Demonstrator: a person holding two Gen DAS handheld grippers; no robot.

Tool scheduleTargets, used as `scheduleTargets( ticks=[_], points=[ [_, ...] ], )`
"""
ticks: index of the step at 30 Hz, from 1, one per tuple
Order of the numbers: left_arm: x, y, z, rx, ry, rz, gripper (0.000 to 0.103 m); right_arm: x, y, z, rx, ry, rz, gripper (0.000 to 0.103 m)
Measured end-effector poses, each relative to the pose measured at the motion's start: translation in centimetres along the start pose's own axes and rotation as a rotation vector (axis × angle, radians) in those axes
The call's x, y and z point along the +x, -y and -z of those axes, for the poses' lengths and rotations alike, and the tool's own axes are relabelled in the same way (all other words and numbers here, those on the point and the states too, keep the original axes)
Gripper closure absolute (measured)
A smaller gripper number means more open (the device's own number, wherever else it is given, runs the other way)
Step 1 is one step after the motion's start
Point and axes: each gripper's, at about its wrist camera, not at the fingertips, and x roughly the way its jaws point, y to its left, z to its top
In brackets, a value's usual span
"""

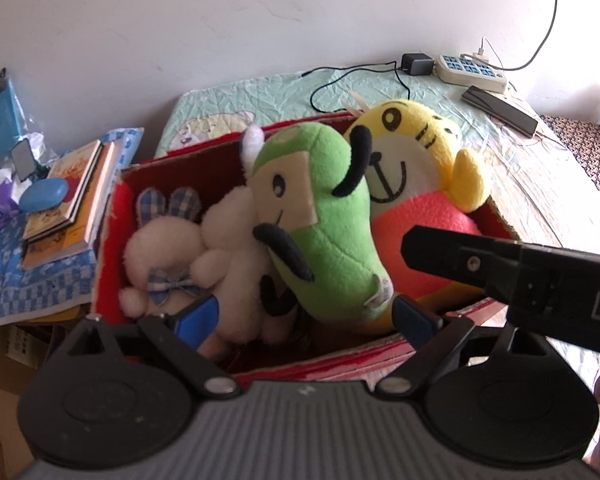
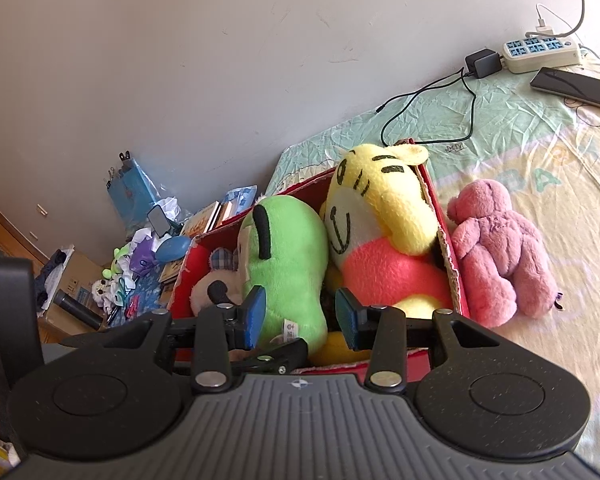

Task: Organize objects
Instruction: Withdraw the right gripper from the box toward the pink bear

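A red cardboard box (image 1: 112,216) (image 2: 456,280) on the bed holds a green plush (image 1: 324,220) (image 2: 288,252), a yellow-and-pink plush (image 1: 416,168) (image 2: 380,220) and a white bunny plush (image 1: 168,248) (image 2: 208,288). A pink plush bear (image 2: 500,248) lies on the bed just right of the box. My left gripper (image 1: 304,320) is open over the box's near edge, fingers either side of the green plush's lower end. My right gripper (image 2: 300,316) is open around the green plush's bottom; it crosses the left wrist view at right (image 1: 500,272).
A power strip (image 2: 540,50), charger (image 2: 482,63), cable and phone (image 2: 576,88) lie at the back of the bed. Left of the box are stacked books (image 1: 72,196), a blue case (image 1: 44,194) and cluttered small items (image 2: 132,268) on cardboard boxes. A white wall stands behind.
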Motion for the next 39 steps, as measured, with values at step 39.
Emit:
scheduleTargets(
  ticks=[39],
  points=[
    [1.1,5.3,4.4,-0.047,-0.164,-0.049,0.01,-2.7,2.1,2.4,-0.059,-0.164,0.008,0.06]
  ],
)
